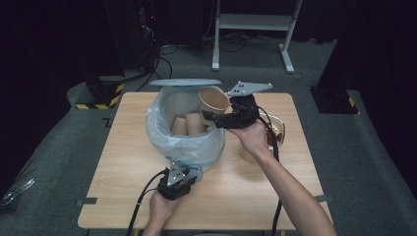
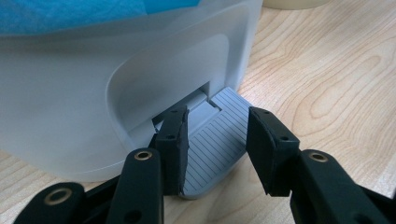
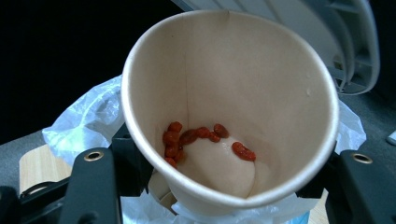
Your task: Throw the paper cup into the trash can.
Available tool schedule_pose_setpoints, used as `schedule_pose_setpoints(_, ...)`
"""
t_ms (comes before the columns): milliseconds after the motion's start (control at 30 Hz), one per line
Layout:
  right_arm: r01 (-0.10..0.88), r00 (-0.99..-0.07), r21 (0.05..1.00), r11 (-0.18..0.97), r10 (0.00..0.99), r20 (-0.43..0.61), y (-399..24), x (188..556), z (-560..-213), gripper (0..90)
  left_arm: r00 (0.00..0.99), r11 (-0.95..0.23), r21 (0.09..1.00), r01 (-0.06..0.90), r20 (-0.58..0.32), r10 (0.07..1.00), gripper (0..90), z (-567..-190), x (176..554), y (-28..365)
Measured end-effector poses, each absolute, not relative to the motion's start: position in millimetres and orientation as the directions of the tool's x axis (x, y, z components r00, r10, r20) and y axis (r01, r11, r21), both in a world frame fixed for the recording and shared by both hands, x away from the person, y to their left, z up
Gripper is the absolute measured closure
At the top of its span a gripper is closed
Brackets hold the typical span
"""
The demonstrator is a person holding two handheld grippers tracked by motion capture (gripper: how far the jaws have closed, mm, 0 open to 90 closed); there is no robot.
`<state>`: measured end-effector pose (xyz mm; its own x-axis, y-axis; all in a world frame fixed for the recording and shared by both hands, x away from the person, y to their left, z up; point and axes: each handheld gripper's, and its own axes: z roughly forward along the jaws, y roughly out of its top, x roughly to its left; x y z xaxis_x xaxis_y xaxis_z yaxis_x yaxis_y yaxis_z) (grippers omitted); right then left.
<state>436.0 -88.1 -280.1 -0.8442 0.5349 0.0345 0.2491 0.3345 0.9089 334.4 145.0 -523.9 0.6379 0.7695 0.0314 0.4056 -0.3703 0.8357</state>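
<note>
Right tool (image 1: 212, 116) grips a paper cup (image 1: 213, 100) by its sides, holding it tipped over the open bin (image 1: 187, 142), just above the rim at the bin's far right side. In the right gripper view the cup (image 3: 229, 107) sits squeezed between the two black jaws, its mouth pushed out of round, with small red bits (image 3: 196, 137) stuck near its bottom. Left tool (image 2: 217, 149) is at the near foot of the bin, low on the table (image 1: 246, 187), its jaws set narrowly on either side of the grey ribbed pedal (image 2: 212, 154); one jaw is against the pedal's edge, the other stands just off it. Above the bin the lid (image 1: 185, 82) stands raised. Inside the bin, within the white bag (image 1: 162, 132), lie more paper cups (image 1: 189, 125). Right of the bin, a clear container (image 1: 278, 129) rests on the table.
</note>
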Motion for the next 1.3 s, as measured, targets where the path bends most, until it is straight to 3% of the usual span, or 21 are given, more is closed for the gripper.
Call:
schedule_pose_setpoints(733, 0.285, -0.857, 0.884, 0.369, 0.512, 0.062, -54, 444, -288, 34.0, 0.637, -0.376, 0.836, 0.4, 0.042, 0.77, 58.8, -523, 335, 146)
schedule_pose_setpoints(867, 0.296, -0.866, 0.878, 0.376, 0.493, 0.081, -51, 447, -291, 27.7, 0.637, -0.376, 0.836, 0.4, 0.041, 0.77, 58.8, -523, 335, 146)
schedule_pose_setpoints(900, 0.3, -0.866, 0.876, 0.378, 0.492, 0.085, -50, 448, -292, 20.1, 0.637, -0.377, 0.835, 0.401, 0.041, 0.769, 58.7, -523, 335, 147)
schedule_pose_setpoints(967, 0.302, -0.867, 0.873, 0.383, 0.492, 0.084, -50, 448, -293, 18.8, 0.637, -0.376, 0.836, 0.4, 0.041, 0.77, 58.7, -523, 335, 146)
schedule_pose_setpoints(1133, 0.299, -0.868, 0.873, 0.385, 0.489, 0.081, -51, 447, -294, 18.9, 0.637, -0.376, 0.836, 0.4, 0.042, 0.77, 58.7, -523, 335, 146)
schedule_pose_setpoints(1300, 0.295, -0.863, 0.884, 0.362, 0.499, 0.084, -60, 446, -296, 25.2, 0.636, -0.375, 0.836, 0.4, 0.041, 0.77, 58.7, -523, 335, 146)
